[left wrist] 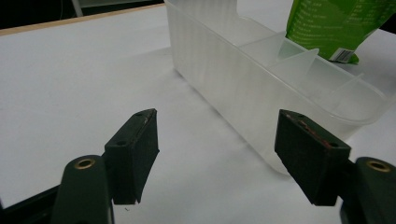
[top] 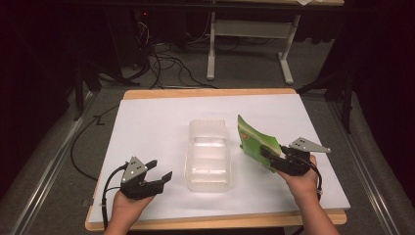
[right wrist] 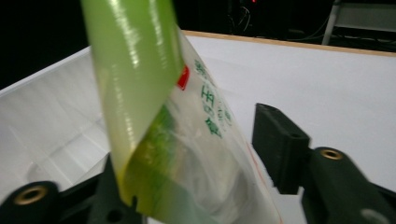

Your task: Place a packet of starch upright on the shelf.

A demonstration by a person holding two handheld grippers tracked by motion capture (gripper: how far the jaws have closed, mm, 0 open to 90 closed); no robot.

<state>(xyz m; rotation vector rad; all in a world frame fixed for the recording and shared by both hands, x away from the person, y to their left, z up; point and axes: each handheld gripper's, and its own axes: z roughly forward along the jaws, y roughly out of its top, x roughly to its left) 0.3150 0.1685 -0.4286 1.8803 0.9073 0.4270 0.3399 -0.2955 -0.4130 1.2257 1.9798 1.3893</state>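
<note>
A clear plastic container (top: 208, 122) with dividers stands lengthwise in the middle of the white table top (top: 147, 127). In the left gripper view its ribbed wall (left wrist: 224, 70) runs just beyond my right-hand jaw. A green printed bag (top: 254, 137) stands tilted to the right of the container. My right gripper (top: 268, 159) has the bag (right wrist: 140, 70) between its jaws. The bag leans over the near jaw, and the far jaw stands a narrow gap off it. My left gripper (top: 161, 169) rests low at the front left, open and empty (left wrist: 215, 135). The green bag (left wrist: 336, 23) rises behind the container.
A wooden edge (top: 210, 92) borders the table at the back. Behind it are a white table frame (top: 249, 29) and loose cables (top: 166, 63) on the grey floor. Bare white surface lies left of the container.
</note>
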